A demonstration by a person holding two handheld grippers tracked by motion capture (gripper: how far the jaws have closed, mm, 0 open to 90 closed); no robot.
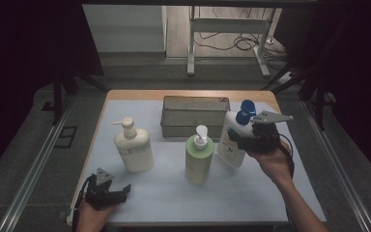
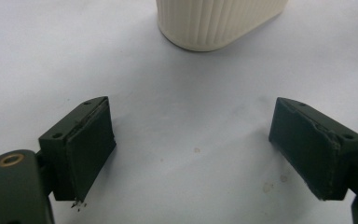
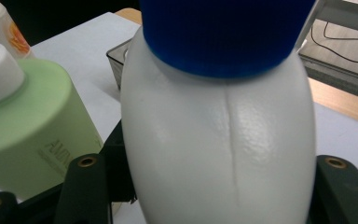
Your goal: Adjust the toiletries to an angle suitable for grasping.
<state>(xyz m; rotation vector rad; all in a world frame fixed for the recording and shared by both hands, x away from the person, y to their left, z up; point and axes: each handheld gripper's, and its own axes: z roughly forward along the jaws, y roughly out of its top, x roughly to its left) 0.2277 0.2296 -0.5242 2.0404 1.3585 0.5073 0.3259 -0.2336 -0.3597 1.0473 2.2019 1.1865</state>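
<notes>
The right gripper clamped the white bottle; its smooth, tilted body risked slipping onto the green bottle. The left gripper rested open.

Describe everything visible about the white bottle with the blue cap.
The white bottle with the blue cap is smooth, glossy, plastic-looking, with a mould seam down its rounded side and a small label on its front. Its blue cap is shut. It leans left, right of the green pump bottle and before the grey metal bin. The right tool clamps its body from both sides.
</notes>
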